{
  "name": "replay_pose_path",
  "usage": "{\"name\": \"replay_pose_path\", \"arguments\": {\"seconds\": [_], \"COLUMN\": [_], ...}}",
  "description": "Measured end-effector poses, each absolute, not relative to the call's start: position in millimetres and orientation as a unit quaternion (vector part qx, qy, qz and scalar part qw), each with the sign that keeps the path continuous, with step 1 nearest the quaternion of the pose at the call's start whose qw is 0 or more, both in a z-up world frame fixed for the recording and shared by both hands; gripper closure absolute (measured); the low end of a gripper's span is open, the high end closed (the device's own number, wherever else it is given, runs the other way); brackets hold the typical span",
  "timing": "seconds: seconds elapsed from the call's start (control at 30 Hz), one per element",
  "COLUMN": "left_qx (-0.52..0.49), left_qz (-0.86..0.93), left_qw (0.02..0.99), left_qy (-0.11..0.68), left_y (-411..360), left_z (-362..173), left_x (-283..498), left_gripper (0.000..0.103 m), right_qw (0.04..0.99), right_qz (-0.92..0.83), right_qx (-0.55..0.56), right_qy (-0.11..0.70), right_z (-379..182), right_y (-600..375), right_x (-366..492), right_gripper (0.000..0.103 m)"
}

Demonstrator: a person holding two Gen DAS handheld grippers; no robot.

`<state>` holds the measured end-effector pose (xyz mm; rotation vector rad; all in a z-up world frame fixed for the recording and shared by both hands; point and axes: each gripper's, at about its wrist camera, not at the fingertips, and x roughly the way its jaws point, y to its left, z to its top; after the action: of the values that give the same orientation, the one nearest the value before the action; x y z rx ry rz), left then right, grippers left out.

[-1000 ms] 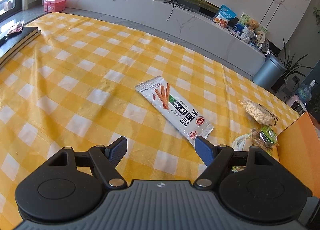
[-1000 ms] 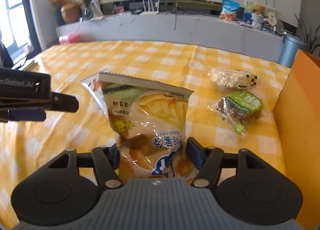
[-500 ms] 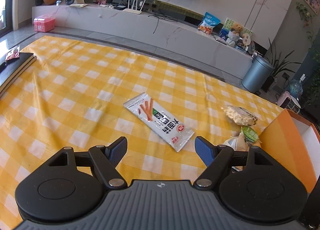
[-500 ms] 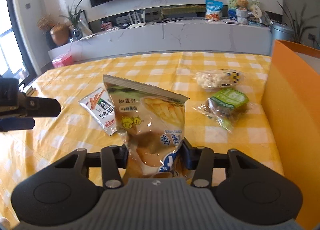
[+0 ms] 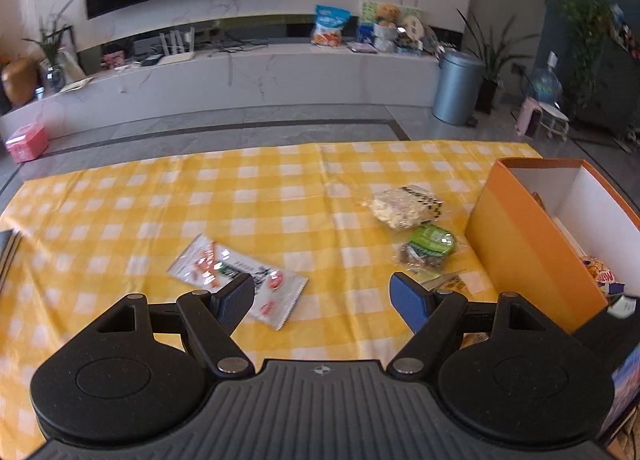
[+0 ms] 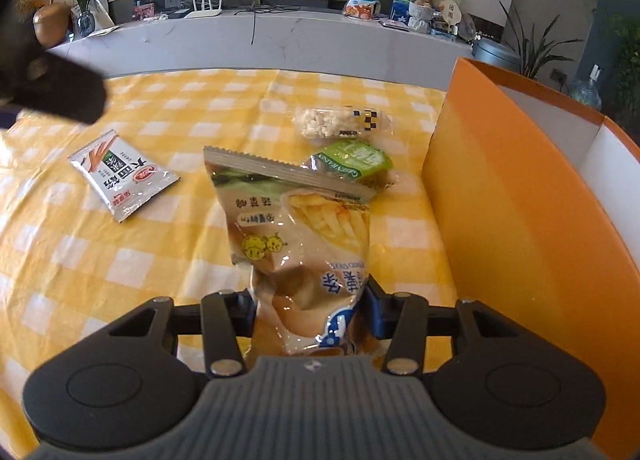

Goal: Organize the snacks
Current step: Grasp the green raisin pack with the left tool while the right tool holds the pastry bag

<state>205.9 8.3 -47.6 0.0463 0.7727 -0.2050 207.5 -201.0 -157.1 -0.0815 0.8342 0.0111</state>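
Left wrist view: the left tool stands wide open and empty above the yellow-checked worktop. A white stick-snack packet lies flat just ahead of it. The orange box stands open at right.

Right wrist view: the right tool is clamped on the lower end of the fries bag, held clear of the worktop, just beside the orange box. A green packet and a puffed-snack packet lie beyond.
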Motion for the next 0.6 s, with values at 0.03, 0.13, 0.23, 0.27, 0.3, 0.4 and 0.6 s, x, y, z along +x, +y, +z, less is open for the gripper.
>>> {"name": "replay_pose_path", "arguments": {"seconds": [0.03,0.13,0.23,0.27,0.3,0.4,0.6], "left_qx": [0.026,0.049,0.09,0.095,0.098,0.102,0.109], "left_qz": [-0.112,-0.151,-0.191,-0.202,-0.212,-0.223,-0.229], "left_qw": [0.917,0.895,0.869,0.862,0.855,0.835,0.82], "left_qy": [0.383,0.416,0.448,0.455,0.462,0.493,0.513], "left_y": [1,-26,-51,-59,-65,-82,-104], "left_z": [-49,-56,-60,-61,-63,-75,-97], "left_x": [214,240,265,273,280,301,323], "left_gripper": [0.012,0.012,0.012,0.012,0.012,0.012,0.014], "right_qw": [0.913,0.914,0.913,0.913,0.913,0.913,0.914], "right_qz": [0.007,0.011,0.013,0.013,0.013,0.013,0.014], "right_qx": [-0.038,-0.014,-0.007,-0.004,-0.002,0.009,0.052], "right_qy": [0.406,0.406,0.408,0.408,0.407,0.407,0.401], "right_z": [-157,-164,-164,-163,-164,-164,-165], "right_y": [-200,-206,-207,-206,-206,-209,-219], "right_x": [207,210,216,213,214,215,221], "right_gripper": [0.056,0.054,0.054,0.054,0.054,0.054,0.054]}}
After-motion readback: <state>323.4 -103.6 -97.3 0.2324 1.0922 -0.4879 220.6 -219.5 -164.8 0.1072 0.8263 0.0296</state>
